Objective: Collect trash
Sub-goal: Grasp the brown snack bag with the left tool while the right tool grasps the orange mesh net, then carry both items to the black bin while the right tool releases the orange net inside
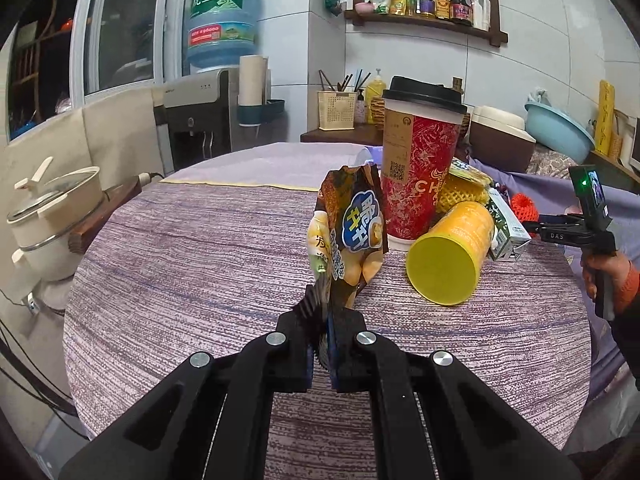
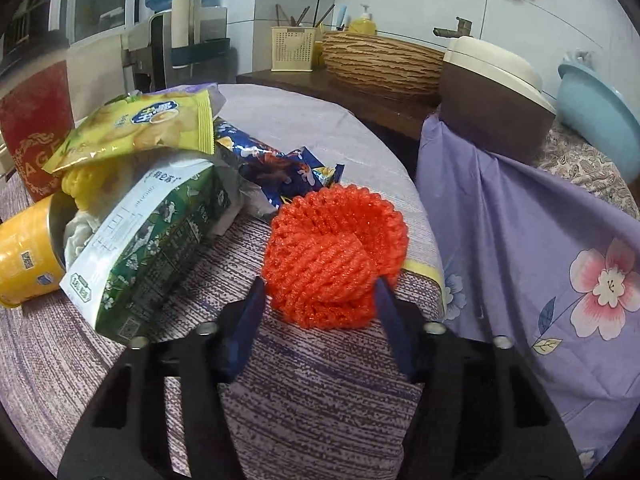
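Left gripper (image 1: 322, 320) is clamped tight on the bottom edge of a crinkly brown-and-yellow snack wrapper (image 1: 347, 236), holding it upright above the round table with the purple woven cloth (image 1: 200, 264). Right gripper (image 2: 320, 300) has its blue pads on either side of an orange foam fruit net (image 2: 334, 256) lying on the table, both touching it, so it looks pinched. The rest of the trash sits piled just beside the net: a green-and-white carton (image 2: 160, 236), a tipped yellow can (image 1: 450, 256), a tall red paper cup with a black lid (image 1: 420, 160), and a yellow-green chip bag (image 2: 148, 128).
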A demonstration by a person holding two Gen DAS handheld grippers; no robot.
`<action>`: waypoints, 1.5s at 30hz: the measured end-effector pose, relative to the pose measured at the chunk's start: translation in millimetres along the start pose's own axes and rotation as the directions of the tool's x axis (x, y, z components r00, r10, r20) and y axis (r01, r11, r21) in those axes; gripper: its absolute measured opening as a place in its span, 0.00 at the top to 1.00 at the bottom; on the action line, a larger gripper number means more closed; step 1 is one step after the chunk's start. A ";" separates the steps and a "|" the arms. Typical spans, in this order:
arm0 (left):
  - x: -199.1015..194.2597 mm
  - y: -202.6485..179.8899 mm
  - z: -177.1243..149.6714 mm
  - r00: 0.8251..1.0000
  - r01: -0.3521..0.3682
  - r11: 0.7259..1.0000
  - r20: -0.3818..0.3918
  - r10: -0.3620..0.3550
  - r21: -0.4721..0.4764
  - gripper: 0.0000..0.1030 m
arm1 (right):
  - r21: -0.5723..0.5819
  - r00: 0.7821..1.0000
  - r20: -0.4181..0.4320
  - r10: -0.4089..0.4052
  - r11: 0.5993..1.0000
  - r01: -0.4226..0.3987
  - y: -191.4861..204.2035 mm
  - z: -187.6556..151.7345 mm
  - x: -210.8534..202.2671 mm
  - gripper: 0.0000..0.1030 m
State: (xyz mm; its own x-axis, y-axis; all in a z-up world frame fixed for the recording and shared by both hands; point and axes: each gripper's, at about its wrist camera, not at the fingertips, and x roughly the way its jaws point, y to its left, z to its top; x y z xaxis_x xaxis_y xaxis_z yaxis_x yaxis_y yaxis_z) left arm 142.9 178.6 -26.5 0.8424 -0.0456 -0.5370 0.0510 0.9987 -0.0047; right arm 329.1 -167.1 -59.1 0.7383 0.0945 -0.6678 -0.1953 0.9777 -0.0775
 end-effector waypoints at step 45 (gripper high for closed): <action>-15.6 -264.7 -7.4 0.886 0.445 0.860 0.020 -0.464 0.249 0.94 | 0.316 0.996 0.070 -0.055 0.948 0.030 -94.8 -168.5 -152.3 0.84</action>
State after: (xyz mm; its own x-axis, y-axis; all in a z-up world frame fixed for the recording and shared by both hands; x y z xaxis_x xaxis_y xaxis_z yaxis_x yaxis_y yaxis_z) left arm 112.2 -84.9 -23.2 0.7332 -0.5040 -0.4566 0.5522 0.8331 -0.0328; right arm 126.4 -305.8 -74.8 0.7910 0.0537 -0.6094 0.0412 0.9892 0.1406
